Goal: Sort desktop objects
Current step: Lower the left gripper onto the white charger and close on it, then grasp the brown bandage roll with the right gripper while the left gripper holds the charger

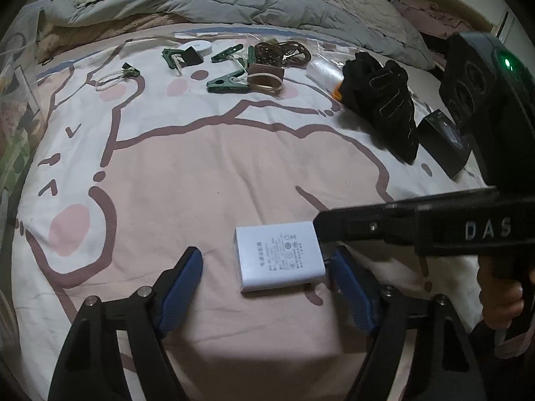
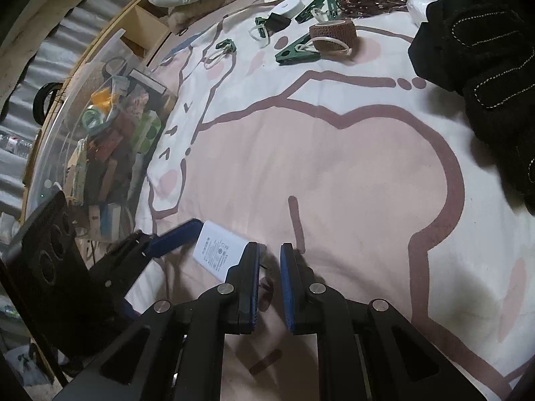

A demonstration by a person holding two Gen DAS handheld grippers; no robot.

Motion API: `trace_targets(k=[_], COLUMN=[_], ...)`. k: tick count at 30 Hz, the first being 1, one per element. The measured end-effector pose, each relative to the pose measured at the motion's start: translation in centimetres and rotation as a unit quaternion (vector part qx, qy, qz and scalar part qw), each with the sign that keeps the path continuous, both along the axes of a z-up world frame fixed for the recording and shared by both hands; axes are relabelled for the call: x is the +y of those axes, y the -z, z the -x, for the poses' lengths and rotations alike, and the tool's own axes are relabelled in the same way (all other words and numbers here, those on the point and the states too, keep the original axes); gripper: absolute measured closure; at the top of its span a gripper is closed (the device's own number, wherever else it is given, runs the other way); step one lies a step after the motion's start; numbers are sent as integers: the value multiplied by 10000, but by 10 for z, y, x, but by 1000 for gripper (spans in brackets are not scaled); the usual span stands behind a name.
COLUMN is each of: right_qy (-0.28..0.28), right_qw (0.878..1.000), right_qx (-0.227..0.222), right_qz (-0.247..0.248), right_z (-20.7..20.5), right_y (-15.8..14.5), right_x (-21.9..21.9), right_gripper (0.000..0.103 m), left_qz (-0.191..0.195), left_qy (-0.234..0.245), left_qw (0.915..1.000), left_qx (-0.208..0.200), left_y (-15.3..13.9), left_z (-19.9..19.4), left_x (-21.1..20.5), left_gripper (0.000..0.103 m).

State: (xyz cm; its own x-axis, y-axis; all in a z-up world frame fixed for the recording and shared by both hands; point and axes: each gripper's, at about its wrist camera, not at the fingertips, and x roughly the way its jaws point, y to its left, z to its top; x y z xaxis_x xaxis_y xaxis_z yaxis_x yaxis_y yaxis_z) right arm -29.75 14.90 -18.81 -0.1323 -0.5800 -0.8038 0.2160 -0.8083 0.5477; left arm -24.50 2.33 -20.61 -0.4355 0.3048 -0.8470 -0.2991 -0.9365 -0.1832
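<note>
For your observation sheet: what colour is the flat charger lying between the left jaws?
White charger with grey print, clearest in the left wrist view.

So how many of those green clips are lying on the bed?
5. Front clip beside the brown tape roll; two middle clips behind it; another clip beside the black block; leftmost clip on a white loop. Others may hide under the cords.

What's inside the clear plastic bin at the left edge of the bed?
The clear bin holds a jumble: a green tape ring, something yellow, brown blocks and a green-dotted pack. Whatever lies beneath them is covered.
</note>
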Motion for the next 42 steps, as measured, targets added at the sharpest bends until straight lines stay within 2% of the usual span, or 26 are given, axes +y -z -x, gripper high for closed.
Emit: trace_targets(k=[4, 7, 8, 11, 16, 19, 21, 24, 28, 30, 31, 32, 37, 42], right_qy=[183, 328, 380, 533, 929, 1149, 1228, 1376, 1625, 1734, 1766, 1773, 1682, 1598], right_qw=[9998, 9994, 9991, 9982, 9928, 9883, 9861, 9826, 9771, 9748, 9742, 9741, 9740, 9744], right_qx=[1, 72, 123, 198, 720, 874, 1028, 1199, 1284, 1318, 1339, 1357, 1518, 1445], right_qz=[87, 120, 121, 192, 249, 483, 448, 348, 485, 482, 418, 367, -88, -642], right_z=[4, 6, 6, 10, 20, 28, 34, 45, 68, 80, 85, 90, 116, 137], right_y=[-1, -5, -6, -10, -23, -25, -26, -27, -29, -30, -30, -30, -29, -13], right_x=[6, 12, 14, 20, 31, 34, 35, 37, 39, 38, 36, 34, 16, 2], right_gripper=[89, 89, 89, 89, 89, 89, 89, 89, 88, 72, 48, 39, 39, 39], left_qz=[-105, -277, -324, -313, -328, -293, -226, -132, -140, -162, -179, -197, -299, -369], left_qy=[-88, -98, -72, 4, 80, 121, 135, 97, -49, -96, -138, -170, -215, -226], left_qw=[9999, 9996, 9994, 9995, 9994, 9995, 9997, 9998, 9999, 9998, 9997, 9996, 9993, 9990], left_qx=[16, -31, -47, -33, -33, -29, 9, 85, 86, 70, 62, 53, -22, -59], left_y=[0, -1, -1, -3, -6, -6, -8, -10, -11, -10, -10, -10, -8, -6], left_z=[2, 3, 3, 2, 2, 2, 1, 2, 6, 7, 8, 9, 10, 11], left_x=[-2, -6, -6, -6, -7, -7, -8, -13, -23, -26, -27, -28, -32, -35], left_gripper=[30, 43, 50, 51, 53, 53, 53, 53, 53, 53, 53, 53, 53, 53])
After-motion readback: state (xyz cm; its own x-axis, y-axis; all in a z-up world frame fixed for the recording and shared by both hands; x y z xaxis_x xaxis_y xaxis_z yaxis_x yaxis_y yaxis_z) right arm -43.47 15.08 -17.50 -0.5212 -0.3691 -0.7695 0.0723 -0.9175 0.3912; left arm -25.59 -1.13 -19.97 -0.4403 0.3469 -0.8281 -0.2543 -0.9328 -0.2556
